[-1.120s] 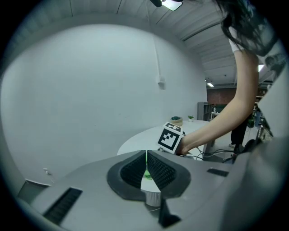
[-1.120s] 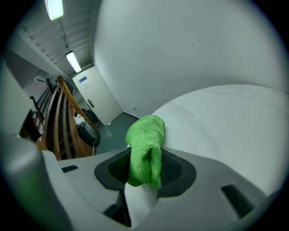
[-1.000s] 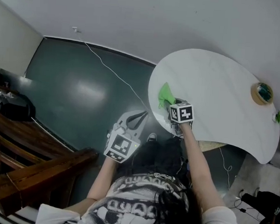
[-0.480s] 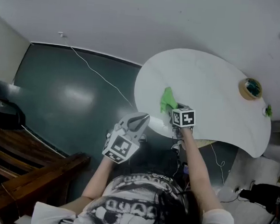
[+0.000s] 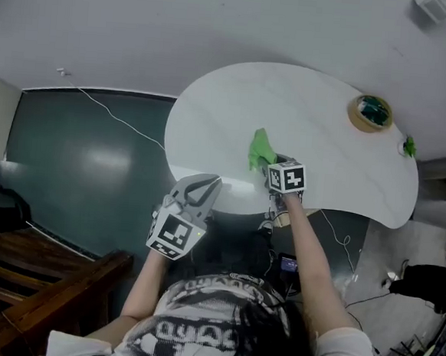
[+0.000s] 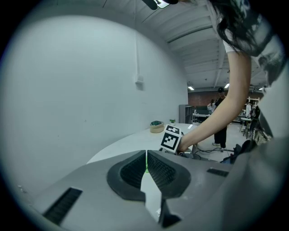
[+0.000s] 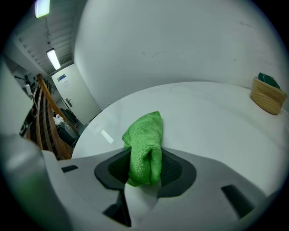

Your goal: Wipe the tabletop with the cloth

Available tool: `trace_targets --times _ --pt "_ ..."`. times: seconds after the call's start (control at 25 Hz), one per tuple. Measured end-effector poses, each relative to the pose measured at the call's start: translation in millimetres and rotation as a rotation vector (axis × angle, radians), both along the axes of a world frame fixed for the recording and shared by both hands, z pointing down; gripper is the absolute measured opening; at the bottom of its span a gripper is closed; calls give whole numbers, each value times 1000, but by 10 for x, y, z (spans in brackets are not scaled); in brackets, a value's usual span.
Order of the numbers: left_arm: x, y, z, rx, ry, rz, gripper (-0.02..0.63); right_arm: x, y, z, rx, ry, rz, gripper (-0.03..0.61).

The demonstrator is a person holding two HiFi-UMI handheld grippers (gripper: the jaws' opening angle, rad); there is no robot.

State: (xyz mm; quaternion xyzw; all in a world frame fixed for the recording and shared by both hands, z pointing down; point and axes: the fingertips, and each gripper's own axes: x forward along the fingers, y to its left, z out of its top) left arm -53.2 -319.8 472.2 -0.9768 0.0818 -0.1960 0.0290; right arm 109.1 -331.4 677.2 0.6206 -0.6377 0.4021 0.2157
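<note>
A green cloth point(image 5: 260, 149) lies bunched on the white oval tabletop point(image 5: 326, 143), near its front edge. My right gripper point(image 5: 270, 167) is shut on the cloth's near end; in the right gripper view the cloth point(image 7: 145, 144) is pinched between the jaws and trails forward over the tabletop point(image 7: 212, 126). My left gripper point(image 5: 204, 186) hovers off the table's front left edge with its jaws closed together and nothing in them. From the left gripper view, the left gripper point(image 6: 146, 165) faces the right one's marker cube point(image 6: 171, 139) across the table.
A round wicker basket point(image 5: 369, 113) with something dark green in it stands at the table's far right; it also shows in the right gripper view point(image 7: 268, 95). A small green plant point(image 5: 408, 146) sits by the right edge. Wooden benches point(image 5: 38, 274) at lower left, cables on the floor.
The head view has swung so the table sits more to the left. My right gripper, holding the cloth, has moved further in over the tabletop. The left gripper stays shut near the front edge.
</note>
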Motion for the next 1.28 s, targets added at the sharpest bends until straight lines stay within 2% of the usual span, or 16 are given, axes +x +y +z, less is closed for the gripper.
trace_targets --times 0.28,0.52,0.72,1.0,1.28 --pt "1021 402 -58 20 13 23 9 1069 632 -22 2 3 48 146" --pt "1905 902 -10 20 12 71 9 2149 1326 -8 7 8 145 146" --pt "2463 1309 -3 23 12 87 9 3029 1999 25 -11 29 221 146" --pt "2938 1690 49 17 -10 93 9 4077 2881 22 -50 81 308 146" --pt "3142 1837 29 34 -35 92 9 4850 3589 29 -101 127 381 147"
